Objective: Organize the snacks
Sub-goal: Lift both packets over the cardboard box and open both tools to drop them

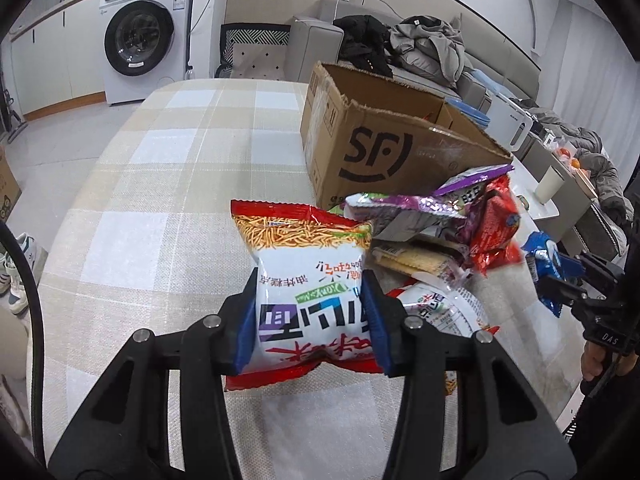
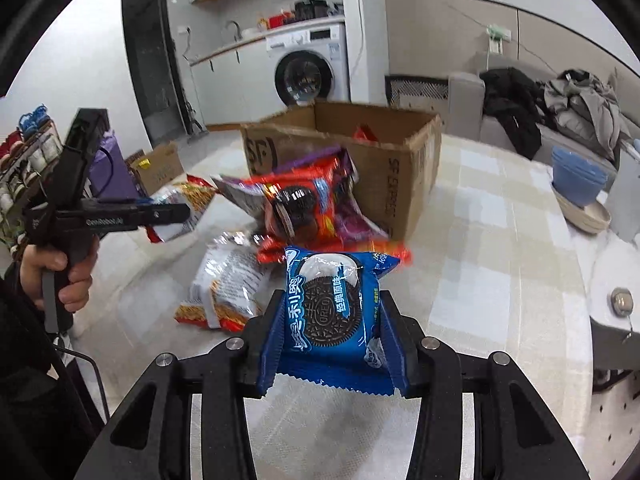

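My left gripper (image 1: 310, 280) is shut on a red and white noodle-snack bag (image 1: 304, 276) and holds it above the checked tablecloth (image 1: 160, 208). My right gripper (image 2: 330, 300) is shut on a blue Oreo pack (image 2: 332, 312), held above the table. A pile of snack packs (image 1: 436, 224) lies in front of the open cardboard box (image 1: 384, 148). In the right wrist view the pile (image 2: 304, 204) lies before the box (image 2: 400, 168), with a white noodle bag (image 2: 228, 284) flat on the cloth. The left gripper also shows there (image 2: 176, 212), holding its bag (image 2: 180, 208).
A stack of blue bowls (image 2: 576, 180) stands on the table at the right. A sofa with heaped clothes (image 1: 420, 48) lies behind the table. A washing machine (image 1: 140, 40) stands at the back. A white cup (image 1: 550, 186) stands on a side table.
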A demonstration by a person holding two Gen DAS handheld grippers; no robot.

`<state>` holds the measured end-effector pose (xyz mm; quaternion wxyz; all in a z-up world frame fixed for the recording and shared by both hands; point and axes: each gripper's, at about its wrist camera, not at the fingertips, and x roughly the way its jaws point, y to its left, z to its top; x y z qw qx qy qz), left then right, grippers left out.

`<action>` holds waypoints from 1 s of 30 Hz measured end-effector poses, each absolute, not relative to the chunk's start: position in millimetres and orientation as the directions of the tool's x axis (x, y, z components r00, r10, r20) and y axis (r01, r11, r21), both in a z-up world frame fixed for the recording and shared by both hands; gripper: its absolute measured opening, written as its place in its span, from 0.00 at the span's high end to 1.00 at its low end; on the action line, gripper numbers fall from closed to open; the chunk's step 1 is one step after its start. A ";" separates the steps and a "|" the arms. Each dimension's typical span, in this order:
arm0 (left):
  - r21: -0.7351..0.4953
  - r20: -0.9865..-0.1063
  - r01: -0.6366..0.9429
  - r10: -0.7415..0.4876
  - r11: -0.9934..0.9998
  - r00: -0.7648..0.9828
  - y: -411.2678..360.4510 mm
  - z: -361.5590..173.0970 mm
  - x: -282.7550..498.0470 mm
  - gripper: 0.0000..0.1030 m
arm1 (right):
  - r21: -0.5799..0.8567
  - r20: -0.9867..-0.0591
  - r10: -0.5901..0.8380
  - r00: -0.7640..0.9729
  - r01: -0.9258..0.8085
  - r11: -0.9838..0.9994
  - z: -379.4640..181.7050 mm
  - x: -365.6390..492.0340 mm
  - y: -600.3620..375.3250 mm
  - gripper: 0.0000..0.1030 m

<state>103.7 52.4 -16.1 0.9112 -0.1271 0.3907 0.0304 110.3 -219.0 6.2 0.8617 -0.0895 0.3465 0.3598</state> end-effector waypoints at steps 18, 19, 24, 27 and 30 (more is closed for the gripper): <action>-0.203 -0.632 -0.135 -0.024 0.970 0.775 48.1 40.8 74.1 0.58 | 0.129 -0.466 0.639 0.612 -0.667 0.734 51.6 93.6 -222.7 0.57; -0.201 -0.630 -0.136 -0.022 0.970 0.776 47.8 42.8 74.2 0.58 | 0.134 -0.459 0.637 0.619 -0.661 0.738 52.4 94.8 -223.6 0.57; -0.201 -0.614 -0.136 -0.017 0.970 0.789 49.7 55.5 73.0 0.58 | 0.159 -0.433 0.630 0.645 -0.633 0.757 60.2 100.0 -227.7 0.57; -0.201 -0.608 -0.130 -0.020 0.971 0.794 50.6 61.5 74.6 0.58 | 0.161 -0.426 0.622 0.657 -0.622 0.766 65.4 103.6 -228.3 0.57; -0.200 -0.603 -0.119 -0.027 0.973 0.797 49.1 67.1 78.7 0.58 | 0.163 -0.419 0.616 0.666 -0.613 0.773 71.4 106.7 -228.5 0.57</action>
